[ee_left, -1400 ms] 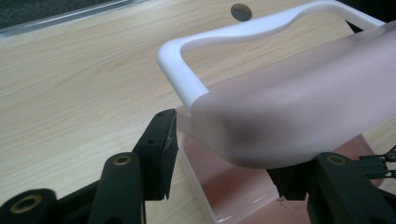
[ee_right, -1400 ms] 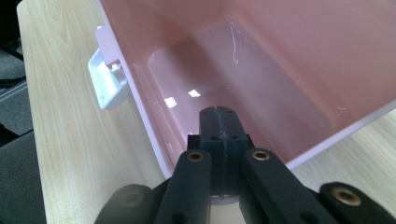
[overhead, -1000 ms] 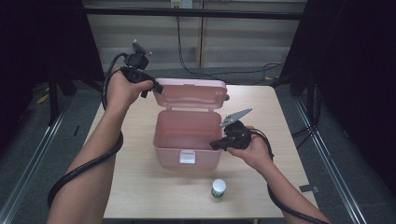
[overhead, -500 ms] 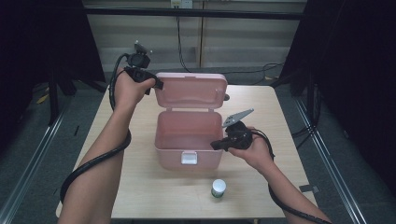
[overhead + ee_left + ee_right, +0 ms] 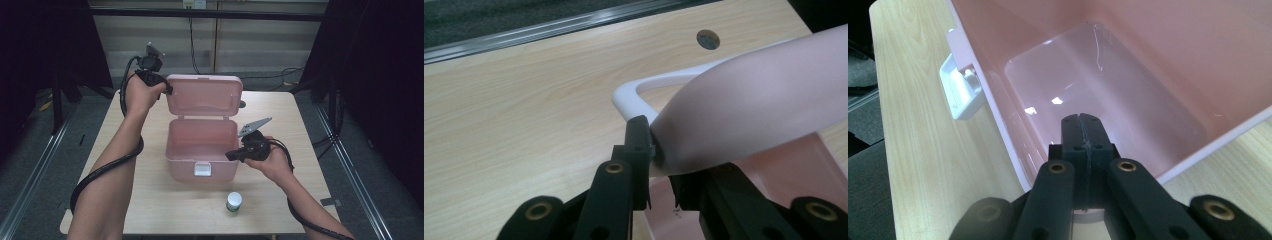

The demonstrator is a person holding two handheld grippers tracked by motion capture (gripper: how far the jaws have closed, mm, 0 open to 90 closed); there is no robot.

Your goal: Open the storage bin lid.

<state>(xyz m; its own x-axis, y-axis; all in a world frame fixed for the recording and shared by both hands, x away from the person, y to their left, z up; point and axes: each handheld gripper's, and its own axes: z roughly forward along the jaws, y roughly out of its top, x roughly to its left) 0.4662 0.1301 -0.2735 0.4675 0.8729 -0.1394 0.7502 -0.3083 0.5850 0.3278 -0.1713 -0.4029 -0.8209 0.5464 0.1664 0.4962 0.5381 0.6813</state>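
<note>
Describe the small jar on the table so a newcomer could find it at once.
Start at the wooden table and find the open pink box at its middle. Just in front of the box, near the table's front edge, stands the small jar, the lone loose item, white with a green band.

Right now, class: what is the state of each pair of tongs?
Left tongs: just closing, clamped on the pink box's lid.
Right tongs: shut, holding nothing.

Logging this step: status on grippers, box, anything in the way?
Left gripper closing on the open lid, at its corner. Right gripper shut, empty, at the box rim. Box empty. Small bottle stands in front, clear.
</note>
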